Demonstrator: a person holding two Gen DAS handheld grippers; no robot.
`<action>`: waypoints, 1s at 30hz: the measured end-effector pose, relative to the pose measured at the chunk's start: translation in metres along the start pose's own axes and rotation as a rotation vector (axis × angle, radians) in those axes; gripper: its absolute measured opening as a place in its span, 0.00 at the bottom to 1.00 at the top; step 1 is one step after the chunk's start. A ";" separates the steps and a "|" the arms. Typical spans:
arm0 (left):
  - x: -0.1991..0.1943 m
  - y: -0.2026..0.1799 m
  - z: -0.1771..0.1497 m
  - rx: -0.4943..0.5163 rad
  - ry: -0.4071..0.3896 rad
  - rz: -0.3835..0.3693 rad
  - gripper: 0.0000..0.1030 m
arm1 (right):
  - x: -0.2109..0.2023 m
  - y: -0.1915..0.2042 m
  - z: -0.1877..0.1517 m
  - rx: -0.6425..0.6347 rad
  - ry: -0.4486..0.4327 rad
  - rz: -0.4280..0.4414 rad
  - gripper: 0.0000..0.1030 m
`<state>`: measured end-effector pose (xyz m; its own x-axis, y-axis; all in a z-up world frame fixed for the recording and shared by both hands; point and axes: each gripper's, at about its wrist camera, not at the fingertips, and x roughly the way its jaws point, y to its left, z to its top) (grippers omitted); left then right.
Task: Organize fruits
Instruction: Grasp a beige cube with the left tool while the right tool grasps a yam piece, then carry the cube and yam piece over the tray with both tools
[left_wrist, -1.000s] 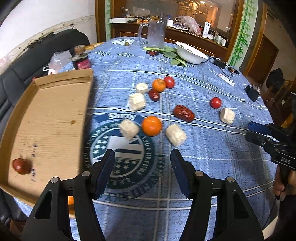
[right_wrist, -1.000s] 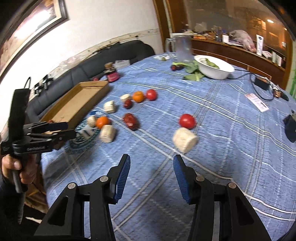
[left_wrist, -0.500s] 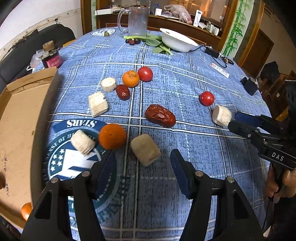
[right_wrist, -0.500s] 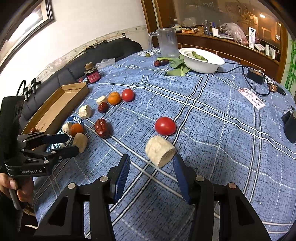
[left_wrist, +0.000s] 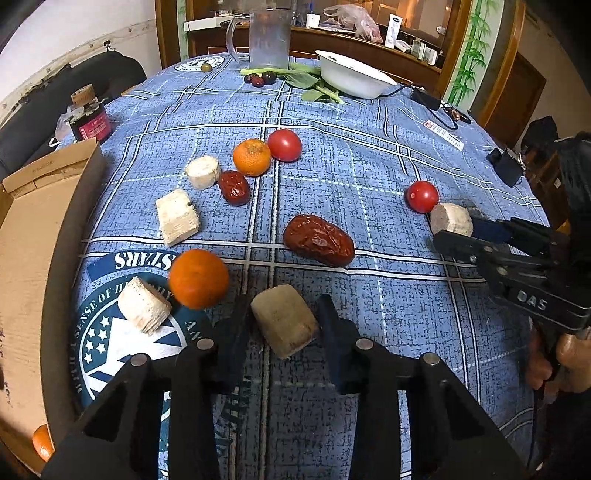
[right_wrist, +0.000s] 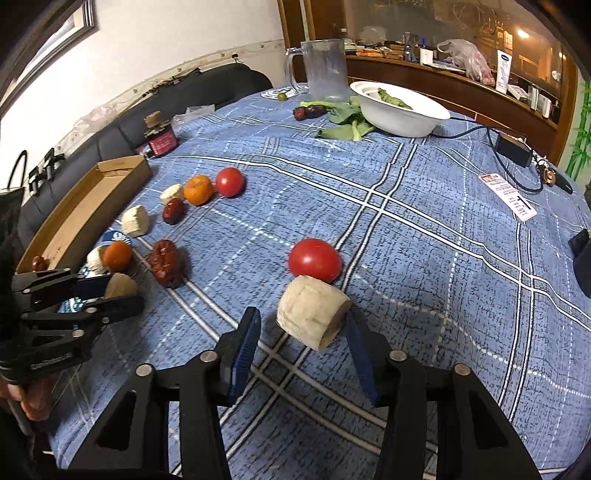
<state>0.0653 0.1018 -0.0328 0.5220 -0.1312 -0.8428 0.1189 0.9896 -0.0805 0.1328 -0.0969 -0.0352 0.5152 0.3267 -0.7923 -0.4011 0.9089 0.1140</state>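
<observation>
My left gripper (left_wrist: 283, 325) is open, its jaws on either side of a pale cut chunk (left_wrist: 284, 320) lying on the blue cloth. An orange (left_wrist: 198, 278) and another pale chunk (left_wrist: 144, 309) lie just left of it. My right gripper (right_wrist: 301, 332) is open around a pale round chunk (right_wrist: 313, 317), with a red tomato (right_wrist: 314, 259) right behind it. A large red date (left_wrist: 318, 240), a small date (left_wrist: 233, 187), a second orange (left_wrist: 252, 157) and a second tomato (left_wrist: 284, 145) lie further out.
A cardboard tray (left_wrist: 33, 236) lies at the left with an orange (left_wrist: 42, 439) in its near corner. A white bowl (left_wrist: 352, 77), greens, a glass jug (left_wrist: 267, 35) and a dark jar (left_wrist: 90, 118) stand at the far side. Cables lie at the right.
Both grippers have moved forward and down. The left one now has the pale chunk between its jaws, and the right one has the round chunk between its jaws.
</observation>
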 end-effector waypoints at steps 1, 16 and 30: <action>-0.001 0.000 0.000 -0.002 0.001 -0.004 0.31 | -0.001 -0.001 0.000 0.005 -0.001 0.005 0.36; -0.029 -0.004 -0.015 0.006 -0.033 -0.009 0.31 | -0.045 0.029 -0.010 -0.046 -0.059 0.041 0.36; -0.067 0.011 -0.014 -0.019 -0.120 0.035 0.31 | -0.066 0.071 -0.002 -0.106 -0.108 0.034 0.36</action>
<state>0.0199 0.1219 0.0151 0.6233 -0.1012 -0.7754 0.0835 0.9945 -0.0627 0.0686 -0.0549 0.0239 0.5762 0.3881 -0.7193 -0.4945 0.8663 0.0712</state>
